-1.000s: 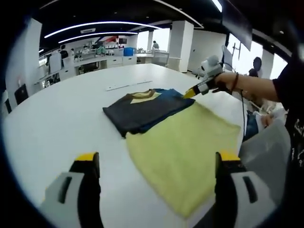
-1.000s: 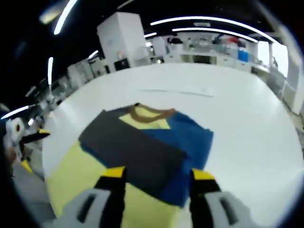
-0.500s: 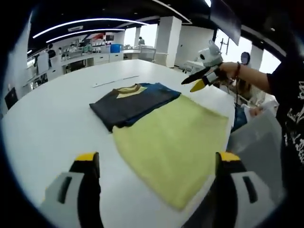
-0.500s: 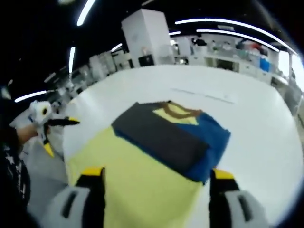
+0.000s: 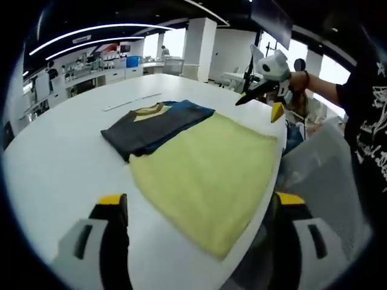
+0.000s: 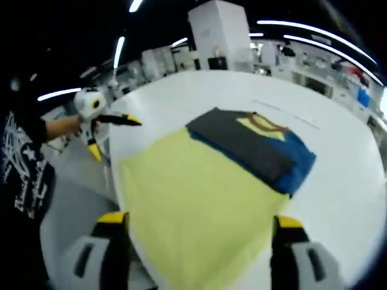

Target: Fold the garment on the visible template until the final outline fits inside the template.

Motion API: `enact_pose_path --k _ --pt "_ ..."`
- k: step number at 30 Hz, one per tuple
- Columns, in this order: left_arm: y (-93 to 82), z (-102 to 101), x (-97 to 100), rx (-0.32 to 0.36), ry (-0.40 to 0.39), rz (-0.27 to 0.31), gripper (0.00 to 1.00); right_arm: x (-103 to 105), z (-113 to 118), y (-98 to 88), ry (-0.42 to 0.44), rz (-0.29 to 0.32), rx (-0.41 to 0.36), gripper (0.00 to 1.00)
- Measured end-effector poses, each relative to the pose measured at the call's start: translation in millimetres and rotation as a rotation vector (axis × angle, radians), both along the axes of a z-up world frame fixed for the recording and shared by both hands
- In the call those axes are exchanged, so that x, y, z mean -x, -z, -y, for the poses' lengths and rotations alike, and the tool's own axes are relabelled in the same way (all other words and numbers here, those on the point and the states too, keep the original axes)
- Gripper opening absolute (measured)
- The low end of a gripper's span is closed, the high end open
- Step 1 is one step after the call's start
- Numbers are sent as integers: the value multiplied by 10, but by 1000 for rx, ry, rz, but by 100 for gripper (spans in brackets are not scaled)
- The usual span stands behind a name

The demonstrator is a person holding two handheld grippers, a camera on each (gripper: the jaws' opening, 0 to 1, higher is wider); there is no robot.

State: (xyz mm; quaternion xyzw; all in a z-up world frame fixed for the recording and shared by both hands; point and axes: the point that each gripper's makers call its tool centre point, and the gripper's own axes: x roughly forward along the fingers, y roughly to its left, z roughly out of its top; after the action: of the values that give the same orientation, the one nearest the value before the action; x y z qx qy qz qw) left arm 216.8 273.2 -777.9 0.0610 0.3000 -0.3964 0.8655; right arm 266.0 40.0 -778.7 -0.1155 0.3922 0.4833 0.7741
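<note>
A: What differs from a second ago?

B: Both grippers have drawn back from the cloth. A second ago the right gripper (image 5: 261,99) had its tips at the far corner of the yellow template (image 5: 202,175); now it hangs in the air past the table (image 5: 54,157) edge, apart from the cloth. In the right gripper view the folded garment (image 6: 253,148) sat between the jaws; now it lies well beyond them.

A: Any containers?

B: None that I can make out.

A: Where does the garment lie?

B: On the far end of the yellow template, dark grey fold on top, blue beneath, collar (image 5: 145,110) facing away. Its far edge seems to overhang the template; I cannot tell by how much.

A: And the tools?

B: The left gripper (image 5: 199,208) has its jaws spread wide with nothing between them, short of the template's near edge. The right gripper's jaws are likewise parted and empty. The left gripper also appears at the left of the right gripper view, off the table
</note>
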Motion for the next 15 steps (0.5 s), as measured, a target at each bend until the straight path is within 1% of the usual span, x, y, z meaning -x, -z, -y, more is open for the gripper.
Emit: enact_pose_path --k 3,6,7,10,15 --pt "13 32 46 -3 15 0 93 120 51 73 -1 -23 3 96" --pt "42 69 110 4 40 -12 84 269 104 141 -1 -37 15 95" --pt "49 78 121 5 40 -13 82 295 115 154 0 -38 15 95" --pt "100 110 168 3 49 -27 80 373 152 201 3 -36 14 93" --pt "200 101 207 -18 54 -44 71 467 215 294 6 -18 17 89"
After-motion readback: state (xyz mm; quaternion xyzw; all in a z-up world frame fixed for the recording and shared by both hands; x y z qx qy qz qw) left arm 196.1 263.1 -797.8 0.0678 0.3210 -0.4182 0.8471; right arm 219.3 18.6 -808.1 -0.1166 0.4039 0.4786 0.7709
